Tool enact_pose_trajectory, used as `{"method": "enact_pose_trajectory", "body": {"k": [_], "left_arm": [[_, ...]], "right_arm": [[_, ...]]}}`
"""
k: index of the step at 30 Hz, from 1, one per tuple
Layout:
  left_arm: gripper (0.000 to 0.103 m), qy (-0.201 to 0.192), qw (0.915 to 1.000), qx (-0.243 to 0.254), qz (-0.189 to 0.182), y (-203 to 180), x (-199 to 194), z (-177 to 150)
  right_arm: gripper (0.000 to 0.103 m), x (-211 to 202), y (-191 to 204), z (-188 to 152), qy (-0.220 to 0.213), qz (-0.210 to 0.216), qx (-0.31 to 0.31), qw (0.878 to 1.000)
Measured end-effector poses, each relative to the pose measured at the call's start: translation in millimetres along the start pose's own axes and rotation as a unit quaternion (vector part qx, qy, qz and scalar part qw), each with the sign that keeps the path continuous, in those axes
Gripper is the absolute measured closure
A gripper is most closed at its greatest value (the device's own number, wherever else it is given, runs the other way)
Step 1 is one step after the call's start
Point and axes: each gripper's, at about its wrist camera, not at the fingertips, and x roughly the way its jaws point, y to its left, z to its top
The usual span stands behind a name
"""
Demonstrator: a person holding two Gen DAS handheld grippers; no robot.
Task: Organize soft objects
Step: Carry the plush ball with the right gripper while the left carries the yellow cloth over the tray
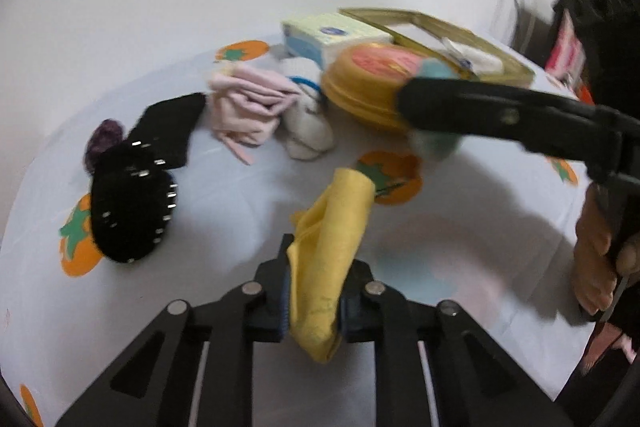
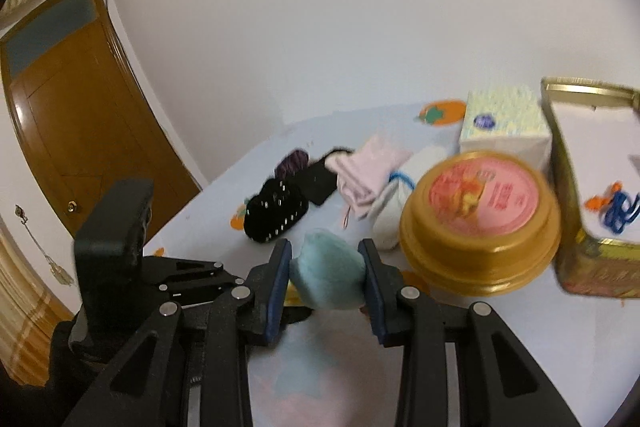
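Observation:
My left gripper (image 1: 314, 291) is shut on a yellow cloth (image 1: 332, 247) and holds it above the table. My right gripper (image 2: 326, 267) is shut on a light blue soft ball (image 2: 326, 277); it also shows in the left wrist view (image 1: 434, 143) near the round tin. On the table lie a pink folded cloth (image 1: 248, 103) (image 2: 370, 169), a white sock with blue trim (image 1: 308, 107) (image 2: 394, 211), a black studded soft item (image 1: 128, 203) (image 2: 276, 213), a black cloth (image 1: 168, 131) and a purple scrunchie (image 1: 104, 139) (image 2: 294, 163).
A round gold tin with a pink lid (image 1: 364, 79) (image 2: 480, 219) stands beside an open gold rectangular tin (image 1: 460, 43) (image 2: 592, 187) and a tissue box (image 1: 328, 35) (image 2: 504, 123). The white tablecloth (image 1: 460, 227) has orange prints. A wooden door (image 2: 80, 123) is at the left.

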Motion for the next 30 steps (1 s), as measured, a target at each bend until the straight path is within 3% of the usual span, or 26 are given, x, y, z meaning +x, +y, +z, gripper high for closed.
{"method": "enact_pose_trajectory", "body": {"k": [7,14,19,23,30], "left_arm": [[0.087,-0.099,0.9936,-0.053,-0.009,6.6,-36.5,1.1],[0.087,-0.186,0.9786,-0.084,-0.027,-6.6,-62.8,26.7],[0.087,-0.214,0.9752,-0.052,-0.025,-36.2,-58.7,61.1],[0.087,-0.222,0.9735,-0.035,-0.041,-65.1,-42.7,90.0],[0.087,-0.237,0.9691,0.001,-0.070,-121.0,-17.3,134.8]], "right_arm": [[0.066,-20.8,-10.5,13.9,-0.046,-0.027,-0.013,0.998],[0.066,-57.6,-42.0,38.8,-0.103,-0.118,-0.031,0.987],[0.066,-79.2,-78.4,58.0,-0.140,-0.203,-0.041,0.968],[0.066,-86.3,-109.8,67.8,-0.145,-0.243,-0.036,0.959],[0.066,-93.7,-155.6,78.9,-0.144,-0.253,0.002,0.957]]}}
